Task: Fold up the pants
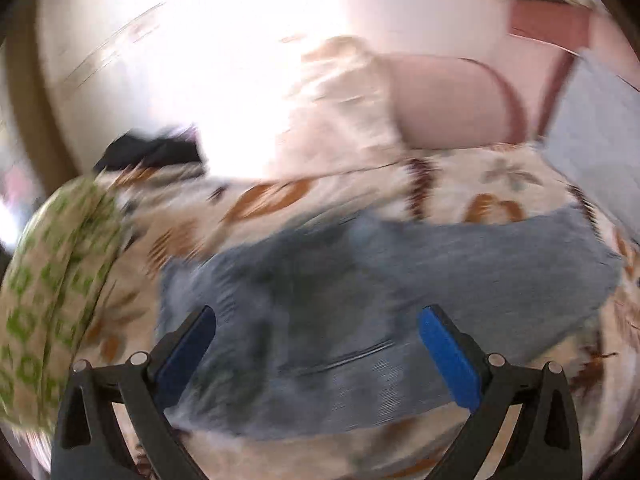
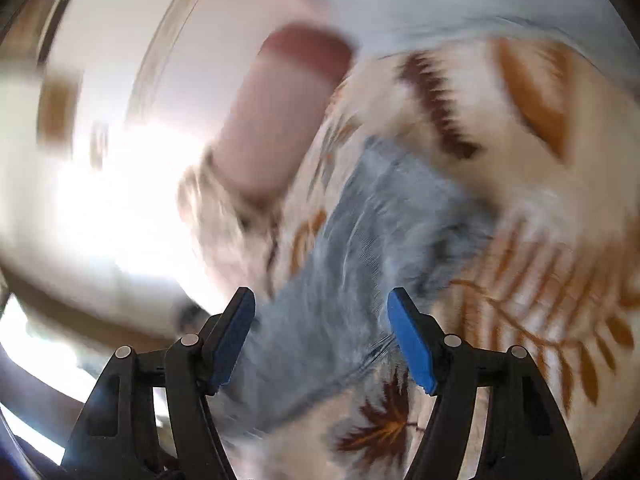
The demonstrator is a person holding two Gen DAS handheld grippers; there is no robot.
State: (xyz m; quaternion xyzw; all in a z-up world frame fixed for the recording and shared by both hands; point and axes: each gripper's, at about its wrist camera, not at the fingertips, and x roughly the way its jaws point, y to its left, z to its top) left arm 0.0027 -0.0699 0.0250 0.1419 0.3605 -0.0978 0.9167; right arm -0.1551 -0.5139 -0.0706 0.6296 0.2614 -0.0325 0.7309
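Cream bedding printed with brown and orange leaves [image 1: 280, 200] fills the lower half of both my views, and it looks like a bed rather than a table. Everything is smeared by motion blur, so fine detail is lost. I see no box, basket or other container that I can make out.

Blue denim pants [image 1: 400, 280] lie on that leaf-print cover, bunched into a broad, rumpled slab with darker folds near the middle; seams and pockets are too blurred to read. From the right wrist they [image 2: 340, 280] run as a long strip away from the camera.

My left gripper [image 1: 316, 344] stands wide, its 2 blue pads [image 1: 448, 360] well apart above the denim, nothing clamped. My right gripper [image 2: 320, 336] is also spread, pads clear of the cloth.

Behind the pants rests a pink pillow [image 1: 452, 100] beside a pale crumpled cloth [image 1: 340, 112]. At left hangs green-and-cream patterned fabric [image 1: 52, 280], with a dark item [image 1: 152, 152] beyond it. Bright glare washes the pale wall [image 1: 200, 40].
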